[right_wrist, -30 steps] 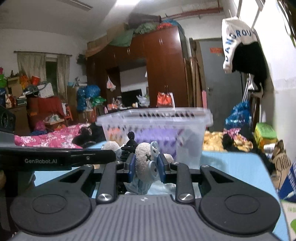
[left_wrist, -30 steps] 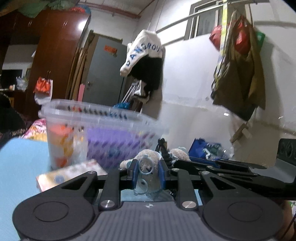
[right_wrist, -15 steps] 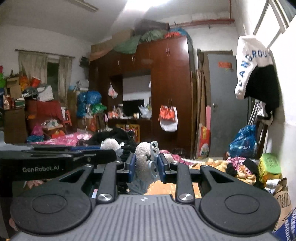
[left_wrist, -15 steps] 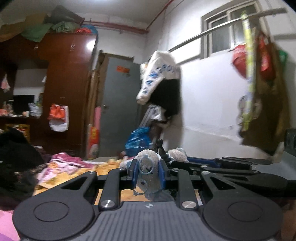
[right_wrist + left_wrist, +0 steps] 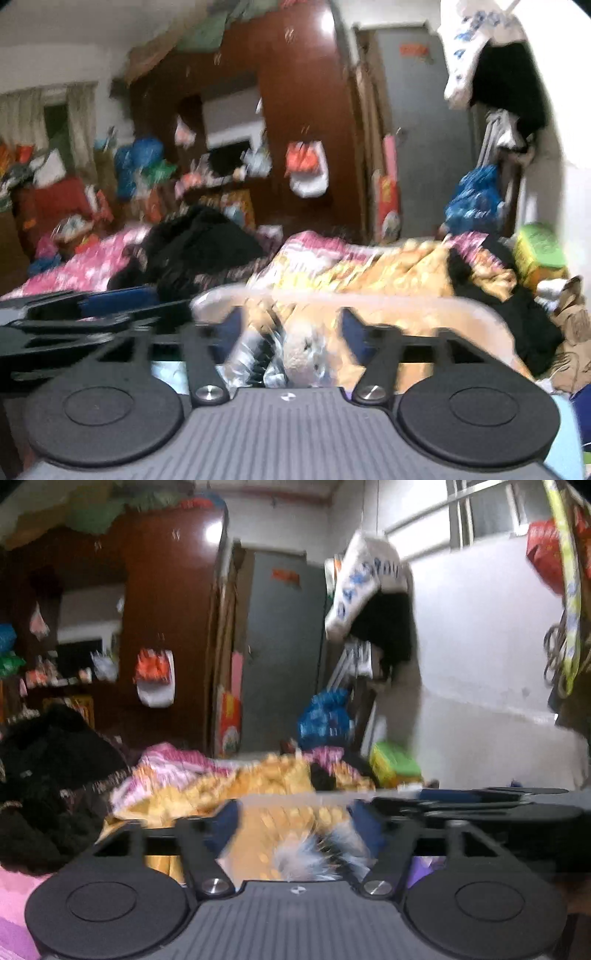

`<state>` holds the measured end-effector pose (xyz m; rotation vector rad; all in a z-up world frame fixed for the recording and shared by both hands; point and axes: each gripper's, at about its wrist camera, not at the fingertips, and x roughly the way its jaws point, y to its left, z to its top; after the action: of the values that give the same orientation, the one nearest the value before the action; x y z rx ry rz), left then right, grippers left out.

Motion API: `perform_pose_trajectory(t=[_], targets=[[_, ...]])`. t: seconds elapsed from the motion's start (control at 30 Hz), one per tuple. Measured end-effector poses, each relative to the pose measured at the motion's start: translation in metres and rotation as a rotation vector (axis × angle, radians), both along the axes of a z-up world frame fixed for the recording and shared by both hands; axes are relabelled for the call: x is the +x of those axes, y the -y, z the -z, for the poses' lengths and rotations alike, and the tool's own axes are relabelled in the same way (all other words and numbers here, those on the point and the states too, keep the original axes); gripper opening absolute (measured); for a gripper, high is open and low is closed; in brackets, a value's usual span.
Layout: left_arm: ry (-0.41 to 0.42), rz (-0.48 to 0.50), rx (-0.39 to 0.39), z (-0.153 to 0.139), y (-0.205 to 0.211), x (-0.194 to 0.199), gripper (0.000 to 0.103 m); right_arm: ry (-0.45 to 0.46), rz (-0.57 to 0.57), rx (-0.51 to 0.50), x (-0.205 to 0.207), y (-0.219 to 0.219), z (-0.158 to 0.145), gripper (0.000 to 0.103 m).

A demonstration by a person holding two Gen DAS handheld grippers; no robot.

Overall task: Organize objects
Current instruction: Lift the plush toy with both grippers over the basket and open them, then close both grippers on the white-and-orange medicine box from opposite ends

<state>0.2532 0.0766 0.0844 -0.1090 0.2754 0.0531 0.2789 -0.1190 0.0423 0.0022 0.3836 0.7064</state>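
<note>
My left gripper (image 5: 293, 821) is open, its blue pads wide apart. A blurred pale plush toy (image 5: 314, 856) shows low between them, not gripped. My right gripper (image 5: 293, 330) is open too. The plush toy (image 5: 303, 354) with its grey and black parts hangs blurred below the spread fingers, above the clear plastic bin's rim (image 5: 369, 295). The right gripper's body (image 5: 498, 805) lies across the right of the left wrist view. The left gripper's body (image 5: 74, 310) lies across the left of the right wrist view.
A cluttered bed with yellow and pink bedding (image 5: 369, 266) and black clothes (image 5: 195, 243) lies behind. A brown wardrobe (image 5: 166, 609), grey door (image 5: 280, 646) and hanging clothes (image 5: 373, 590) stand at the back. A green box (image 5: 539, 247) sits by the wall.
Both grippers have opened and let go of the plush toy, which now drops blurred below the fingers. The bin's rim has come back into view under the grippers.
</note>
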Motion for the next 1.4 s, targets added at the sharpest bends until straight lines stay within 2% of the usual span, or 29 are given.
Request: perform_pose_trajectory(t=[0.03, 0.13, 0.2, 0.27, 0.37, 0.5, 0.6, 0.7, 0.8, 0.83, 0.9, 1.0, 1.13, 1.27, 1.33, 1.4], targets=[[0.031, 0.005, -0.006, -0.003, 0.002, -0.013, 0.083, 0.030, 0.007, 0.015, -0.009, 0.009, -0.004, 0.102], [0.067, 0.054, -0.039, 0.001, 0.009, -0.057, 0.084, 0.082, -0.019, 0.021, -0.037, 0.041, -0.006, 0.103], [0.069, 0.075, -0.112, 0.018, 0.009, -0.091, 0.086, 0.093, -0.058, 0.031, -0.064, 0.065, 0.006, 0.103], [0.044, 0.107, -0.158, 0.042, 0.011, -0.120, 0.087, 0.085, -0.124, 0.057, -0.087, 0.083, 0.025, 0.103], [-0.007, 0.114, -0.137, 0.080, 0.014, -0.142, 0.087, 0.019, -0.208, 0.052, -0.107, 0.092, 0.066, 0.103], [-0.090, 0.092, -0.101, 0.108, 0.007, -0.138, 0.087, -0.082, -0.243, -0.047, -0.101, 0.075, 0.102, 0.103], [-0.132, 0.101, -0.107, 0.119, 0.003, -0.130, 0.086, -0.111, -0.266, -0.030, -0.093, 0.065, 0.106, 0.103], [-0.164, 0.109, -0.107, 0.128, 0.004, -0.125, 0.077, -0.116, -0.280, -0.054, -0.087, 0.052, 0.107, 0.096], [-0.180, 0.134, -0.082, 0.134, 0.009, -0.125, 0.076, -0.106, -0.308, -0.106, -0.090, 0.045, 0.110, 0.089], [-0.183, 0.137, -0.070, 0.135, 0.012, -0.126, 0.076, -0.106, -0.322, -0.120, -0.092, 0.048, 0.113, 0.084], [-0.195, 0.142, -0.049, 0.140, 0.014, -0.127, 0.076, -0.072, -0.349, -0.153, -0.097, 0.048, 0.114, 0.081], [-0.205, 0.150, -0.040, 0.143, 0.018, -0.123, 0.070, -0.015, -0.355, -0.233, -0.104, 0.040, 0.117, 0.074], [-0.222, 0.133, -0.009, 0.143, 0.024, -0.117, 0.060, 0.032, -0.391, -0.308, -0.105, 0.028, 0.120, 0.070], [-0.226, 0.111, -0.015, 0.141, 0.023, -0.115, 0.057, 0.045, -0.431, -0.333, -0.106, 0.026, 0.121, 0.063], [-0.229, 0.096, -0.013, 0.141, 0.022, -0.114, 0.048, 0.053, -0.444, -0.333, -0.109, 0.026, 0.120, 0.061], [-0.226, 0.087, 0.002, 0.141, 0.022, -0.115, 0.046, 0.056, -0.443, -0.329, -0.109, 0.027, 0.119, 0.058]])
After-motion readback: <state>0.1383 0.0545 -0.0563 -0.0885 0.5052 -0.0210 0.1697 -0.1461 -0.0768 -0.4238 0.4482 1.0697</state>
